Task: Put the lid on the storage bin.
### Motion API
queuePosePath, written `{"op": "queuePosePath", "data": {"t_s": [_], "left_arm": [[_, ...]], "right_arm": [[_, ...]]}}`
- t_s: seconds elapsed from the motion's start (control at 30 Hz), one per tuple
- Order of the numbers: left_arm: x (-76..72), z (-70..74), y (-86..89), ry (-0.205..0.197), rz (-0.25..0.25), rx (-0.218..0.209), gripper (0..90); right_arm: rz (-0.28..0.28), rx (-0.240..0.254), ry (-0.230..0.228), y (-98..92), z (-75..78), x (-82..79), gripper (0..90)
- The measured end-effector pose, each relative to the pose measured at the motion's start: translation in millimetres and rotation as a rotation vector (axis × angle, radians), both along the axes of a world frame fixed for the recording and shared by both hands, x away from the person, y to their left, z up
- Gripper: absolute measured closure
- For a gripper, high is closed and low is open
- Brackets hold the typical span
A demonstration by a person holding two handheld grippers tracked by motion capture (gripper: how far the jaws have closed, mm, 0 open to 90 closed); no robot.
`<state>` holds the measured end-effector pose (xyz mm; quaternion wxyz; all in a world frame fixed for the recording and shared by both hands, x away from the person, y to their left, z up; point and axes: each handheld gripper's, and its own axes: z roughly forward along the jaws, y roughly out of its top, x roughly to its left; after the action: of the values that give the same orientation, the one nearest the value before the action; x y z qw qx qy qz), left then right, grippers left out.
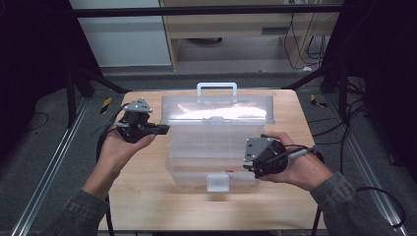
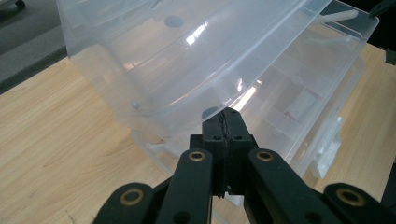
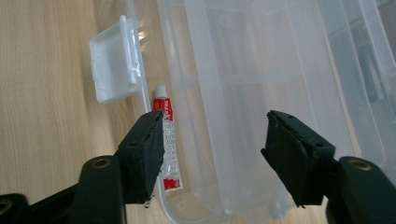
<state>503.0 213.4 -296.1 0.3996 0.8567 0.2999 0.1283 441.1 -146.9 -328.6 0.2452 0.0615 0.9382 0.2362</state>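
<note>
The clear box is sitting open in the middle of the table, its lid tilting up at the far side and its white latch facing you, with a red-and-white tube lying inside by the front wall. You are holding your right gripper at the box's front right corner, jaws spread and gripping nothing, over the tube and the wall. You are keeping your left gripper at the lid's left end, its jaws pressed together, tips against the lid's edge.
</note>
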Motion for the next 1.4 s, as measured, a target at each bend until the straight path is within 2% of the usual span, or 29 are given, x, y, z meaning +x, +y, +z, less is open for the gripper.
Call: {"op": "queuePosePath", "data": {"t_s": [0.1, 0.2, 0.3, 0.6, 0.83, 1.1, 1.4], "left_arm": [[-2.3, -3.3, 0.0, -0.006, -0.008, -0.002, 89.5], [-6.0, -6.1, 0.6, 0.005, -0.011, -0.002, 89.5], [-8.9, -8.2, 1.0, 0.006, -0.012, -0.003, 89.5], [-16.9, -15.9, 0.1, 0.01, -0.022, -0.006, 89.5], [-22.5, -22.9, -2.1, 0.012, -0.038, 0.0, 89.5], [-29.7, -33.5, 1.0, 0.027, -0.041, -0.019, 89.5], [-37.1, -39.7, 6.9, 0.023, -0.035, -0.029, 89.5]], "right_arm": [[-0.032, 0.021, -0.009, -10.0, -1.1, -4.3, 31.9], [-0.069, 0.037, -0.016, -21.9, -2.5, -7.6, 28.6], [-0.115, 0.085, 0.0, -38.3, -2.9, -11.3, 26.8], [-0.193, 0.118, 0.002, -61.4, -7.7, -13.2, 20.6], [-0.225, 0.116, 0.004, -70.4, -10.1, -10.5, 19.7], [-0.247, 0.112, 0.006, -75.9, -12.5, -9.0, 19.6], [-0.263, 0.113, 0.007, -80.9, -13.7, -8.4, 19.5]]}}
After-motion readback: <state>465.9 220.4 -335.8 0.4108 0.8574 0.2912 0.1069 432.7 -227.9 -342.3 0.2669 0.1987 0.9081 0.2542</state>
